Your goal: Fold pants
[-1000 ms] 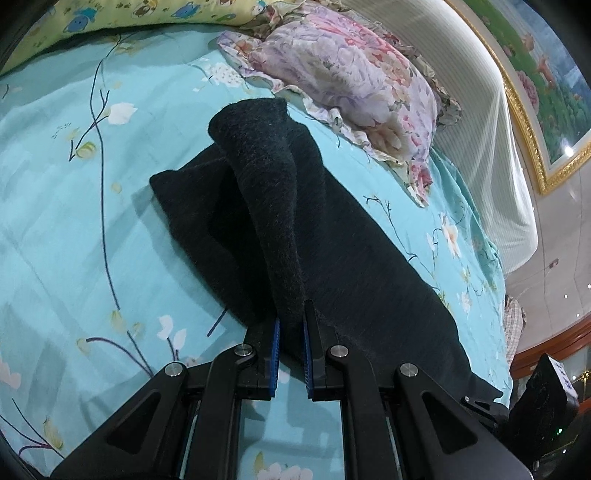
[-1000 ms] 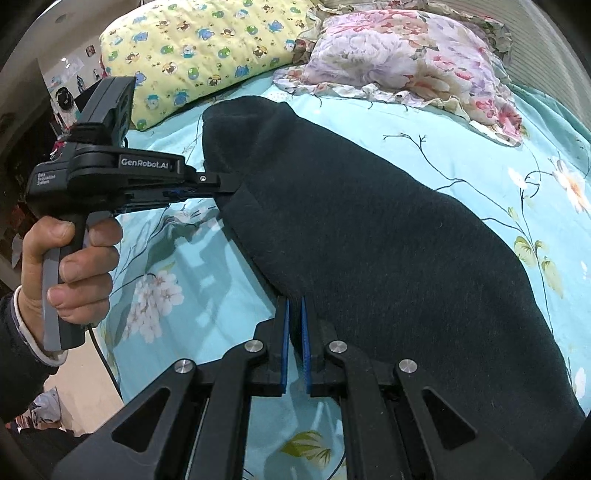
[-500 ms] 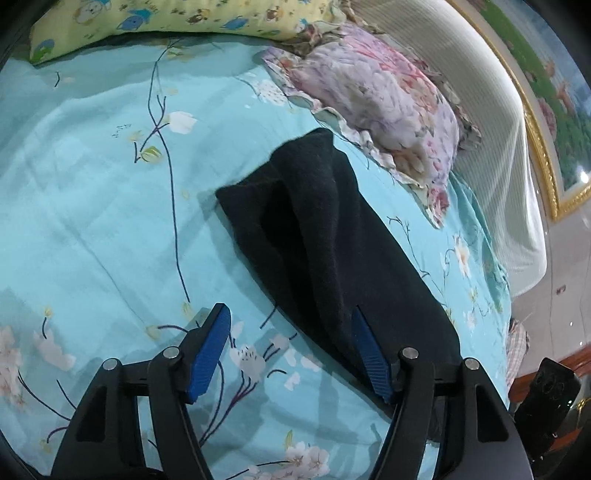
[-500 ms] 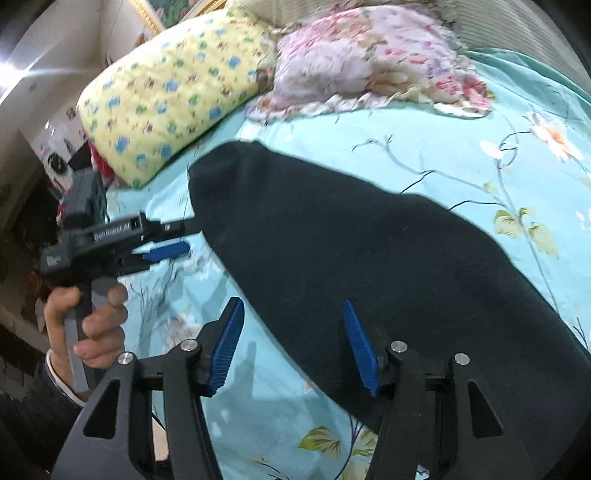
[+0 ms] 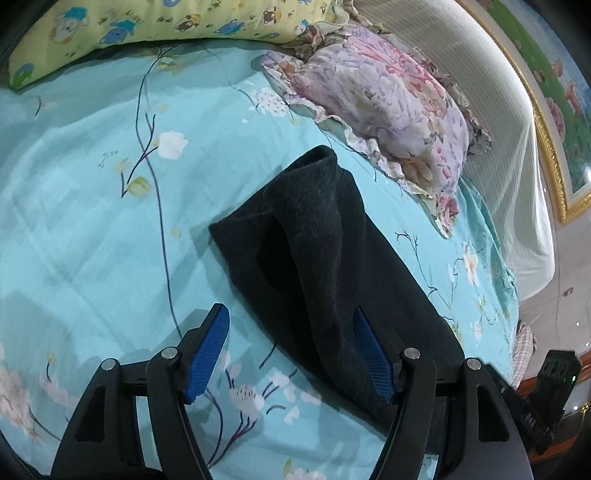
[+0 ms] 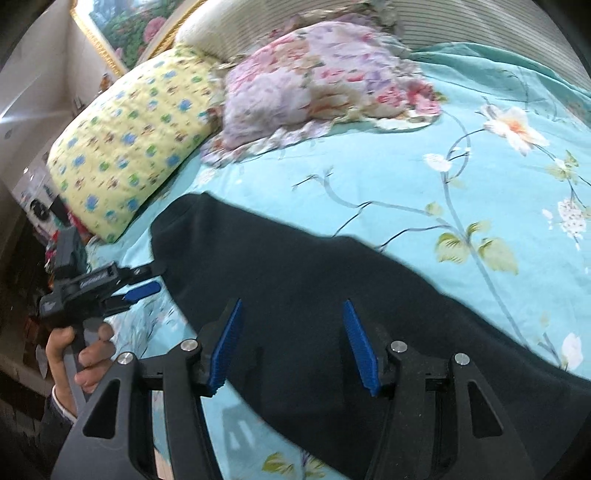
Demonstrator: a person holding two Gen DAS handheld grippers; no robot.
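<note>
Dark black pants [image 5: 332, 266] lie folded lengthwise on the turquoise floral bedsheet [image 5: 92, 221], with a raised ridge of cloth along their top. My left gripper [image 5: 291, 354] is open and empty, hovering above the near edge of the pants. In the right wrist view the pants [image 6: 332, 280] stretch from left to lower right. My right gripper [image 6: 293, 345] is open and empty just above them. The left gripper [image 6: 142, 288] also shows there at the left, held by a hand, open beside the pants' end.
A pink floral pillow [image 5: 388, 92] and a yellow cartoon pillow [image 5: 155, 22] lie at the head of the bed. A striped headboard [image 5: 509, 177] and a gold-framed picture [image 5: 554, 110] stand behind. The bed edge [image 6: 122, 369] runs at the left of the right wrist view.
Both grippers were shut on the pants' edge a second ago. They have opened, let go of the cloth and lifted back. The pants now lie flat on the bed.
</note>
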